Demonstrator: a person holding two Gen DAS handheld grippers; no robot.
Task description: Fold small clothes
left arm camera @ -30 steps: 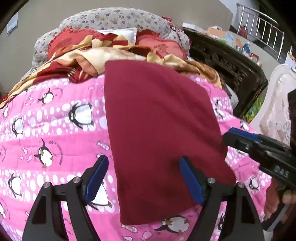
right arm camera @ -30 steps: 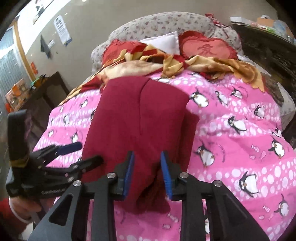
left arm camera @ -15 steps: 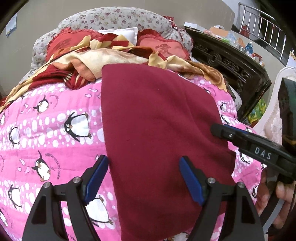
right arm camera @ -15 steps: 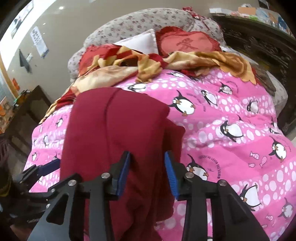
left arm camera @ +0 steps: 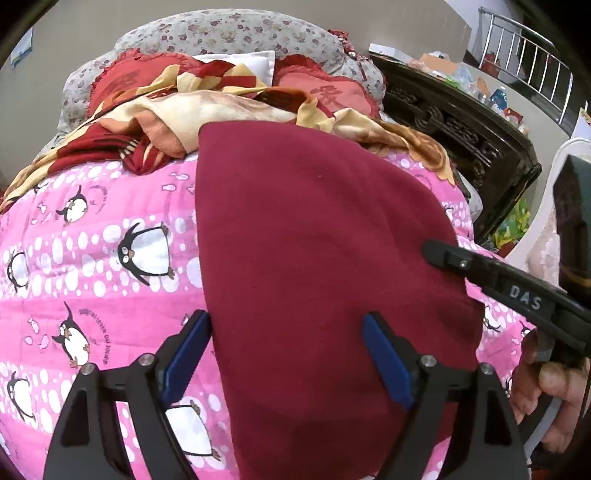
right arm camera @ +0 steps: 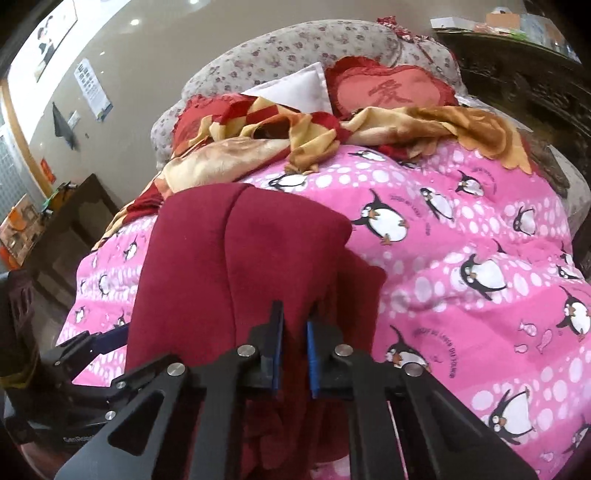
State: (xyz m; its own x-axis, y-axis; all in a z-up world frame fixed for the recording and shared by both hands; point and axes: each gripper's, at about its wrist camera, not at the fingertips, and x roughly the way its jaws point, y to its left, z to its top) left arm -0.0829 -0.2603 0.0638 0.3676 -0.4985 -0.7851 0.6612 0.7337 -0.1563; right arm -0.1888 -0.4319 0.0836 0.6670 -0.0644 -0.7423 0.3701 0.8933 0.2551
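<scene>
A dark red garment (left arm camera: 314, 240) lies folded lengthwise on a pink penguin quilt (left arm camera: 92, 221). My left gripper (left arm camera: 284, 321) straddles its near left part. Its jaws are opening: one blue pad is at the cloth's left edge, the other rests on top, and neither pinches. From the right, a finger (left arm camera: 480, 269) of my right gripper reaches onto the garment's right edge. In the right wrist view, my right gripper (right arm camera: 293, 321) is shut on a bunched fold of the garment (right arm camera: 240, 258) at its near right side. The left gripper (right arm camera: 92, 339) shows at lower left.
A crumpled red and yellow blanket (left arm camera: 229, 107) and red heart cushions (right arm camera: 388, 92) lie at the far end against a flowered backrest (left arm camera: 229, 33). A dark carved cabinet (left arm camera: 461, 136) stands along the right. A hand (left arm camera: 546, 398) holds the right gripper's handle.
The right gripper's jaws have closed onto a fold of the red garment. Both grippers have come in closer over its near end, and the right gripper now reaches onto its right edge.
</scene>
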